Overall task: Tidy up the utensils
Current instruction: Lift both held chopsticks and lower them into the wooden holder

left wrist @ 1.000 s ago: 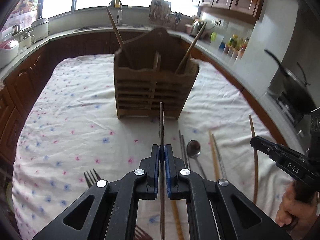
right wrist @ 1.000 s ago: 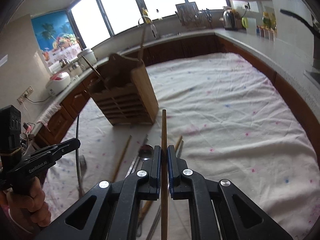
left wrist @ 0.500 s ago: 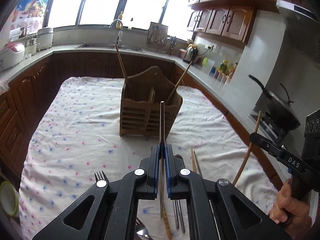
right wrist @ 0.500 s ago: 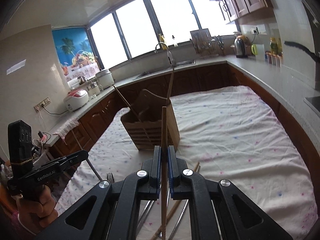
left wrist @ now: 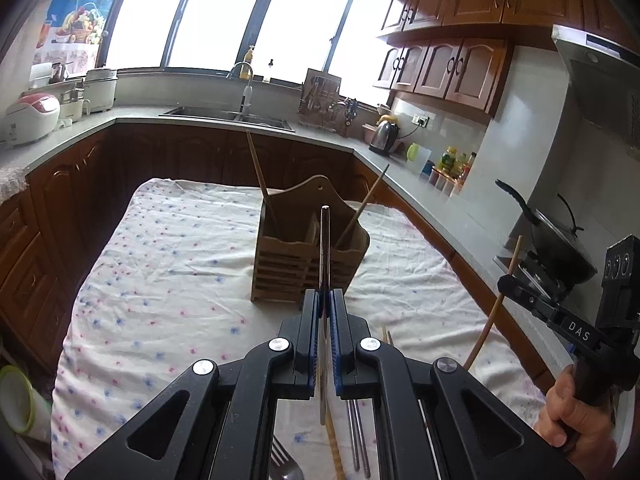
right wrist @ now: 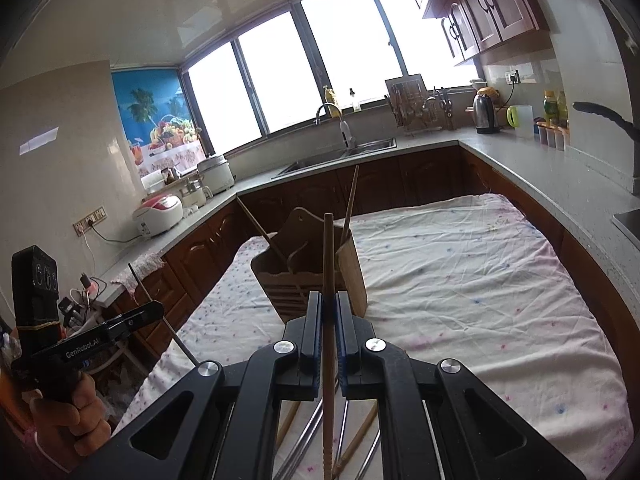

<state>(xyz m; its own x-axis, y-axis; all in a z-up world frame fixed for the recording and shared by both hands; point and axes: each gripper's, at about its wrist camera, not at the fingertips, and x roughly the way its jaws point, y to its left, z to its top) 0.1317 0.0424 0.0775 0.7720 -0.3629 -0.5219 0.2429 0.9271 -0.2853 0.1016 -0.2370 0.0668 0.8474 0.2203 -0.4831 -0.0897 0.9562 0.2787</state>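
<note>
A wooden utensil holder (left wrist: pixel 308 256) stands mid-table with two wooden chopsticks leaning in it; it also shows in the right wrist view (right wrist: pixel 308 280). My left gripper (left wrist: pixel 325 296) is shut on a metal chopstick (left wrist: pixel 325 248) that points at the holder, raised above the table. My right gripper (right wrist: pixel 329 300) is shut on a wooden chopstick (right wrist: pixel 329 256), also raised and pointing at the holder. In the left wrist view the right gripper (left wrist: pixel 510 282) holds its chopstick at the right. In the right wrist view the left gripper (right wrist: pixel 154 310) holds its thin stick at the left.
Loose utensils lie on the flowered tablecloth (left wrist: pixel 168 280) below the grippers: a fork (left wrist: pixel 284 466), metal chopsticks (left wrist: pixel 358 440), wooden chopsticks (right wrist: pixel 356 440). Counters surround the table, with a wok (left wrist: pixel 560 240) on the stove at the right and a sink at the back.
Both grippers have risen and pulled back from the table with their chopsticks; the holder now looks smaller and farther, and the loose utensils have dropped below view.
</note>
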